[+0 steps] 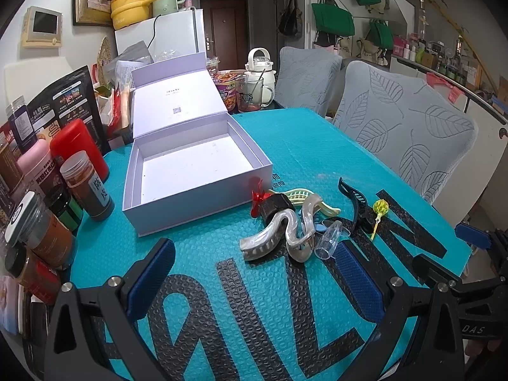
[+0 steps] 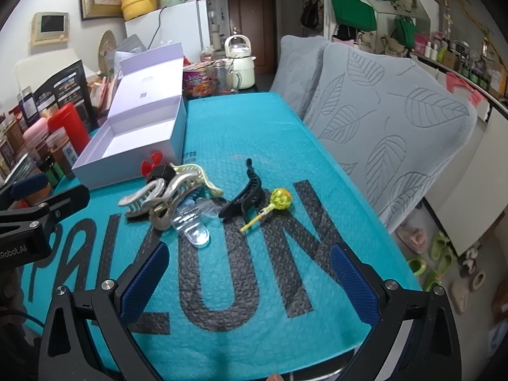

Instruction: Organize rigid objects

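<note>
Both grippers, left gripper [image 1: 254, 285] and right gripper [image 2: 250, 281], spread and holding nothing, clips [image 1: 279, 231] heaped just ahead, box [image 1: 197, 171] beyond-left; judge: take the outlying black clip [image 2: 243, 195] singly; right view alone shows slippers [image 2: 441, 254] on floor.

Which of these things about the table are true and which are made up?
1. The white box is open and has nothing in it. True.
2. The left gripper is squeezing a hair clip. False: it is open and holds nothing.
3. The yellow lollipop lies next to the black hair clip. True.
4. The pearly hair clips are already in the box. False: they lie on the teal mat in front of it.
5. The right gripper is open. True.
</note>
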`<action>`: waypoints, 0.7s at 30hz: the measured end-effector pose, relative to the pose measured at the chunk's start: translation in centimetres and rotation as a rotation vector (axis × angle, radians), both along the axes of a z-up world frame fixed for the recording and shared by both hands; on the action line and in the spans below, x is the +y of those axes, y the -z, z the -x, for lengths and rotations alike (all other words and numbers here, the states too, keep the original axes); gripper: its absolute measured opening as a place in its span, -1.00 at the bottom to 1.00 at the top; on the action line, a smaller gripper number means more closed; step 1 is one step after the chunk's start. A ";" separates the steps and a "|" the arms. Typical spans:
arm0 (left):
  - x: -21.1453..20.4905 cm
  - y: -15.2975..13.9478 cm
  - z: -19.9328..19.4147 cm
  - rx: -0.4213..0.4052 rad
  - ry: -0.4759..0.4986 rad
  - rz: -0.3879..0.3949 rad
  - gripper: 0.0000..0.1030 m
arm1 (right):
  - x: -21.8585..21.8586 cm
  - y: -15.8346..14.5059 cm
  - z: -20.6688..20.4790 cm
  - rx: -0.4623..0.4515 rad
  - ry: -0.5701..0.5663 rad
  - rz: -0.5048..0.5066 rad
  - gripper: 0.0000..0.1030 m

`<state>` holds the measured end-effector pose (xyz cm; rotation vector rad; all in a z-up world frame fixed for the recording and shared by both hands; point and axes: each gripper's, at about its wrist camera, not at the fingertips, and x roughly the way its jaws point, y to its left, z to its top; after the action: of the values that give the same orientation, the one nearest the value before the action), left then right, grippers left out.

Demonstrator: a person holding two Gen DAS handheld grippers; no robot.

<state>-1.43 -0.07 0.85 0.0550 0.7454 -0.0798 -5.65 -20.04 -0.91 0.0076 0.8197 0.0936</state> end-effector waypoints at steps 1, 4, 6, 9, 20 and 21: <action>-0.1 0.0 0.0 0.001 -0.001 -0.001 1.00 | 0.0 0.0 0.0 0.001 -0.001 0.001 1.00; -0.1 0.2 0.0 0.004 -0.003 0.009 1.00 | -0.1 0.2 0.0 0.002 -0.002 -0.014 1.00; -0.1 0.2 0.0 0.005 -0.009 0.012 1.00 | -0.2 0.3 -0.1 0.001 -0.010 -0.025 1.00; -0.2 0.2 -0.3 0.008 -0.016 0.009 1.00 | 0.0 0.3 -0.2 -0.005 -0.027 -0.022 1.00; 0.1 0.3 -0.2 0.003 -0.034 0.005 1.00 | 0.4 0.1 -0.8 -0.018 -0.045 -0.005 1.00; 0.1 0.3 -0.2 0.001 -0.036 0.005 1.00 | 0.4 0.1 -0.8 -0.019 -0.045 -0.004 1.00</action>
<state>-1.27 0.01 0.50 0.0372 0.7465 -0.0475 -4.82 -19.65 -0.97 -0.0084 0.8006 0.1375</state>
